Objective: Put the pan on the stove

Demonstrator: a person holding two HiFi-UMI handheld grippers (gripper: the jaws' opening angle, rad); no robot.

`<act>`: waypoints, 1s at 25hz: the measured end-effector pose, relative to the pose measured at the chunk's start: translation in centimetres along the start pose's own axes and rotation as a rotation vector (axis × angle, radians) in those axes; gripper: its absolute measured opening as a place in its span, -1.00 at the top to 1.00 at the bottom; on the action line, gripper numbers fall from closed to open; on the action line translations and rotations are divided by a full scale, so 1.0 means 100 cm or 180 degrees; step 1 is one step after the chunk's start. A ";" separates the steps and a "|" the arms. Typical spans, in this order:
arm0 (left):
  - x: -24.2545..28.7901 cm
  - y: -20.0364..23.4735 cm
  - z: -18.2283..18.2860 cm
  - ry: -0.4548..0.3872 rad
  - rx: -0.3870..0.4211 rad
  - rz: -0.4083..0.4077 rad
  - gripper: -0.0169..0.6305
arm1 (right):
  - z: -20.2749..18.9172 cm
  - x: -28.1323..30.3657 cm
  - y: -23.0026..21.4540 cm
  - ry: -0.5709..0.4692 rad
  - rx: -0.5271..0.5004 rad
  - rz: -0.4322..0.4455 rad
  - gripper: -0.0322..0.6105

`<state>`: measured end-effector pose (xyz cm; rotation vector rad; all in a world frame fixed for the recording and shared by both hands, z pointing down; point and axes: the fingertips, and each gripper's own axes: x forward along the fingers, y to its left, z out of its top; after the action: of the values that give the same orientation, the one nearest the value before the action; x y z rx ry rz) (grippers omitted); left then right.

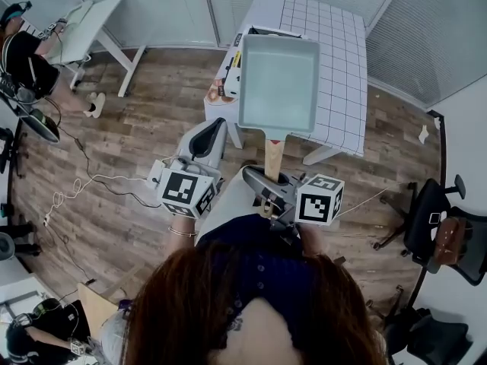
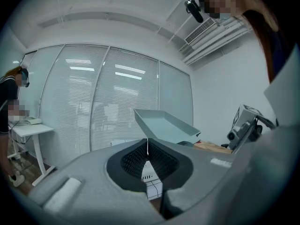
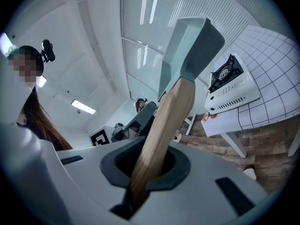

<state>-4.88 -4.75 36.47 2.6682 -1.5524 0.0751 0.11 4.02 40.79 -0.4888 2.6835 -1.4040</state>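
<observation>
Over the near edge of the grid-patterned surface (image 1: pixel 342 52), pan (image 1: pixel 278 82) held in the air, not set down. Rectangular, pale grey-green, shallow sloped walls, empty. From the head view it covers most of the stove (image 1: pixel 232 71); only the stove's left edge shows past the pan wall. The right gripper view puts the burner lower and off to one side of the pan, so the two are apart.

Right gripper (image 1: pixel 268 187): jaws clamped narrow on the wooden handle (image 1: pixel 274 158), low down near its free end, with the handle running up between them to the pan. This gripper alone carries the pan.

Left gripper (image 1: pixel 209 137): jaws closed tip to tip, nothing between them. It sits beside the right gripper, pointing toward the surface, clear of the pan.

Handling, as I judge it:
- Pan looks like stiff metal, unlikely to flex and not fragile, with moderate weight for its size.
- The grip is far back on a long handle, so the pan body hangs well out in front and will want to droop or roll about the handle.
- The wood looks smooth and rounded — it may twist between the pads if the hold slackens.
- A hold closer to the pan would steady it; failing that, the left gripper could support the near rim.
- The stove looks small and light. Lower the pan flat onto the burner — sliding it across might push the stove along the cloth.
</observation>
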 end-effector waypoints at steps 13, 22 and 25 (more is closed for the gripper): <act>0.030 0.028 -0.005 0.0106 -0.0033 0.0030 0.91 | 0.030 0.019 -0.023 0.0027 0.0066 -0.0021 0.79; 0.056 0.050 -0.007 0.0178 -0.0043 0.0052 0.91 | 0.053 0.034 -0.047 -0.0002 0.0183 -0.0042 0.78; 0.064 0.054 -0.007 0.0187 -0.0046 0.0036 0.91 | 0.058 0.038 -0.053 -0.0011 0.0216 -0.0053 0.78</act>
<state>-6.42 -12.86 37.76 2.6216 -1.5449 0.1408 -0.99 -4.58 42.08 -0.5084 2.6252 -1.4914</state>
